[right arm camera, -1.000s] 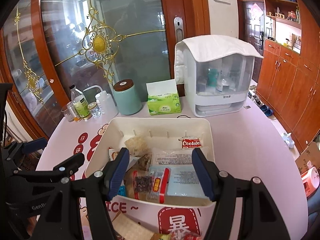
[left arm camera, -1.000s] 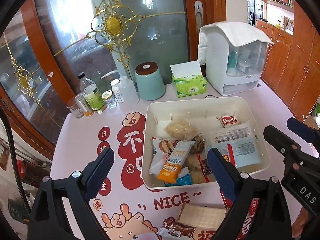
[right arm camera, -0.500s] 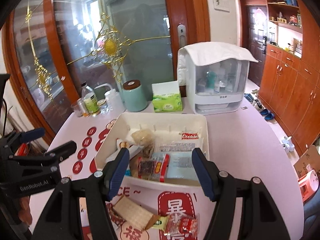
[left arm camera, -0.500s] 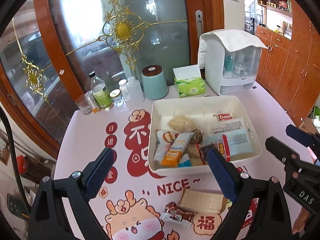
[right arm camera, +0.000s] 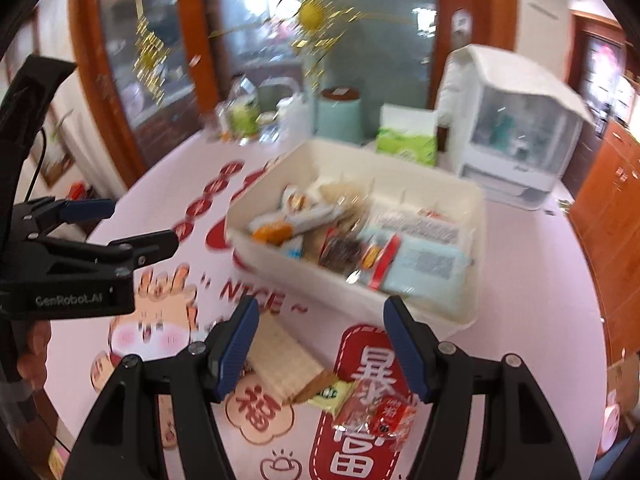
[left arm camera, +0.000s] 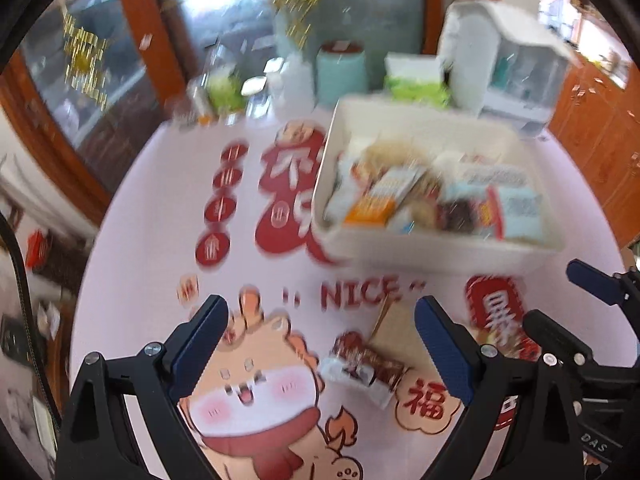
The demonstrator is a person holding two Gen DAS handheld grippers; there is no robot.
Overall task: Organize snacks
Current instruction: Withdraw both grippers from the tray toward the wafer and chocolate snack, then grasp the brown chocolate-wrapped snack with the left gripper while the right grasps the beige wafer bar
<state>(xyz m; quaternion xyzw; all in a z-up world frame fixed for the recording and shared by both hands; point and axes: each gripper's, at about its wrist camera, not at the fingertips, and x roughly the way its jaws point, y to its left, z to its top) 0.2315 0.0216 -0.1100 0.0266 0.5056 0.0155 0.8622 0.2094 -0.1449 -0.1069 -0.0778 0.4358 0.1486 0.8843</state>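
A cream tray full of wrapped snacks sits on the pink printed tablecloth. Loose snacks lie in front of it: a brown-and-white wrapped bar, a tan wafer pack, a small green-labelled packet and a red clear-wrapped sweet. My left gripper is open, hanging over the cloth with the brown bar between and below its fingers. My right gripper is open above the wafer pack and the red sweet, holding nothing. The view is blurred by motion.
At the table's back stand a mint canister, a green tissue box, a white cabinet box and several small bottles. A glass door with gold ornament is behind. Wooden cabinets stand to the right.
Both grippers have pulled back from the tray and sunk toward the table. The loose snacks in front of the tray now show between the fingers. The jaws kept their width.
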